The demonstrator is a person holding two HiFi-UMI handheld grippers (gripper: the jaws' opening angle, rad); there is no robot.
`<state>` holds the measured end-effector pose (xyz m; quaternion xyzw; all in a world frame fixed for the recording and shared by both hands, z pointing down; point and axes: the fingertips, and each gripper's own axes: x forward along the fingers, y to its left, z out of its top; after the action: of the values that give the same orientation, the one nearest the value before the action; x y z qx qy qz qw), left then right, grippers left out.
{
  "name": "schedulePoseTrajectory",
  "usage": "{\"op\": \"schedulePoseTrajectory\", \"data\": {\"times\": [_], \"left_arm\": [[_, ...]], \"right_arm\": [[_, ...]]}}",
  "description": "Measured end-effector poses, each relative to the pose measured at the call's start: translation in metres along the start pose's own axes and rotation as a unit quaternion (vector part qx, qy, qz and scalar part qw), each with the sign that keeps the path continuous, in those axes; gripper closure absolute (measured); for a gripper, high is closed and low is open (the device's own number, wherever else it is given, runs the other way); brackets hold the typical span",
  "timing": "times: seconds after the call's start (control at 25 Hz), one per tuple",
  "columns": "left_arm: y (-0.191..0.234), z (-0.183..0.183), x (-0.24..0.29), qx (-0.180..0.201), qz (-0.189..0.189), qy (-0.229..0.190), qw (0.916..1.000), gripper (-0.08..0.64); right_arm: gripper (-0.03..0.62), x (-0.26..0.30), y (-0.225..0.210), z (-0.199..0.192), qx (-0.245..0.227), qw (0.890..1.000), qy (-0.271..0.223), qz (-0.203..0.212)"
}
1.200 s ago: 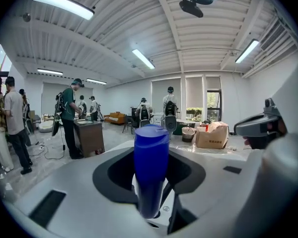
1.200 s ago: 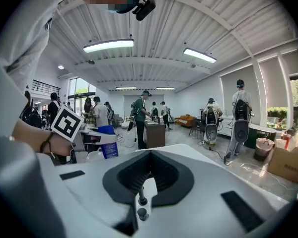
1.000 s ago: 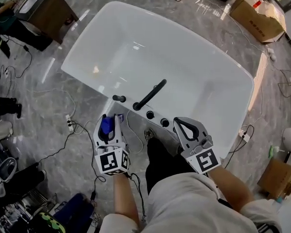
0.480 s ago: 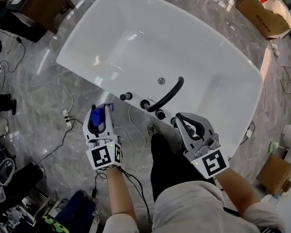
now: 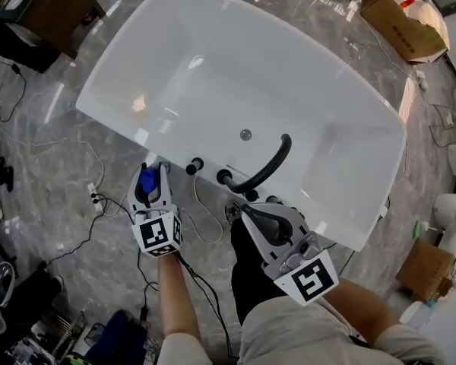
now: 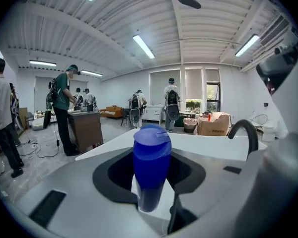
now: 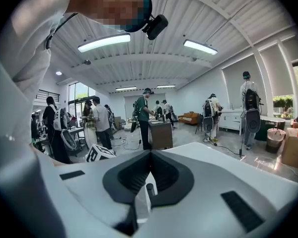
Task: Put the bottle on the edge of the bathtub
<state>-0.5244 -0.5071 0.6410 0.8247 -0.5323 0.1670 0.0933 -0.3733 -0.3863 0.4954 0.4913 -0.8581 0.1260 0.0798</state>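
Upright between the jaws of the left gripper [image 5: 153, 176] stands a deep-blue opaque plastic bottle [image 6: 151, 168] with a domed flip-top lid of a slightly paler blue and a body that narrows towards its base. The jaws stand wide and press on its lower half, the lid rising clear above them. Seen from the head view, the bottle sits over the grey marble floor [image 5: 68, 196], just outside the near rim of the white oval bathtub [image 5: 164, 138] and close to the black curved tap [image 5: 267, 166] and its knobs. The right gripper [image 5: 251, 211] hangs beside that rim too – jaws together, nothing between them.
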Motion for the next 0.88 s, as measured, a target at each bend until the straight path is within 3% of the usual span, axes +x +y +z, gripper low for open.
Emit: {"op": "schedulePoseTrajectory", "data": {"times": [0.4, 0.88], "left_arm": [[0.005, -0.058, 0.055, -0.008, -0.009, 0.021, 0.9997, 0.402], [-0.01, -0.074, 0.084, 0.001, -0.041, 0.048, 0.998, 0.402]], "right_arm": [[0.586, 0.016, 0.007, -0.025, 0.016, 1.0, 0.025, 0.003], [0.586, 0.026, 0.004, -0.033, 0.027, 0.999, 0.039, 0.006]]}}
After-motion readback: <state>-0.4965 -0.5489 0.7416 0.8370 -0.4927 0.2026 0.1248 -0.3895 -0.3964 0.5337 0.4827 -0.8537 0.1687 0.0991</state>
